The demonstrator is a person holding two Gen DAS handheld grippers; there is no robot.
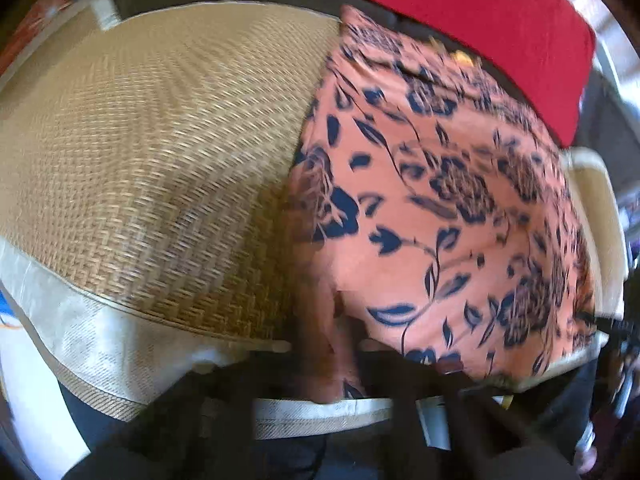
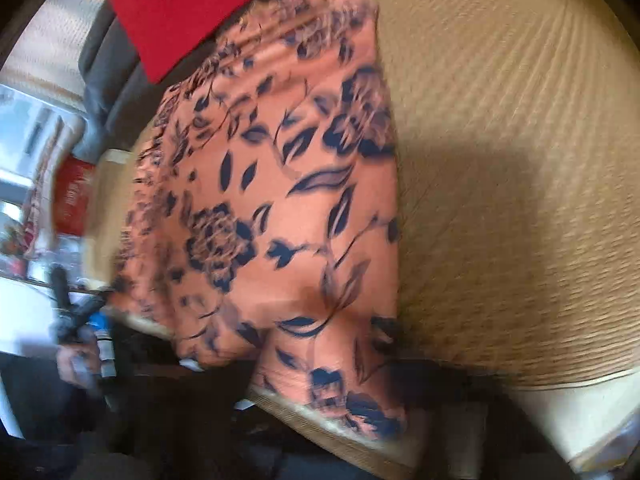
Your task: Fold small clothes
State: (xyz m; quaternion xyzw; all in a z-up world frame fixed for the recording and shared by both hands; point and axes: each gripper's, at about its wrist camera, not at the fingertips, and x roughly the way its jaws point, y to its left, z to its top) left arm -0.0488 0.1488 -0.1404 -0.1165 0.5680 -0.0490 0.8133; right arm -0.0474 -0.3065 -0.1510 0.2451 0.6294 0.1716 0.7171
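An orange garment with a dark blue flower print [image 1: 432, 208] lies spread on a woven straw mat [image 1: 160, 152]. Its near corner is bunched and pinched between the dark fingers of my left gripper [image 1: 332, 364], which is shut on the cloth. In the right wrist view the same garment [image 2: 280, 208] runs down to the mat's front edge, where my right gripper [image 2: 340, 384] is shut on its other near corner. A hand holding the left gripper [image 2: 76, 328] shows at that view's left edge. Both views are blurred by motion.
A red cloth [image 1: 460, 20] lies at the far end of the garment, over a grey cushion [image 2: 112, 80]. The mat [image 2: 520, 160] has a pale fabric border [image 1: 80, 340] along its front edge. A red box [image 2: 74, 196] stands beyond the mat's side.
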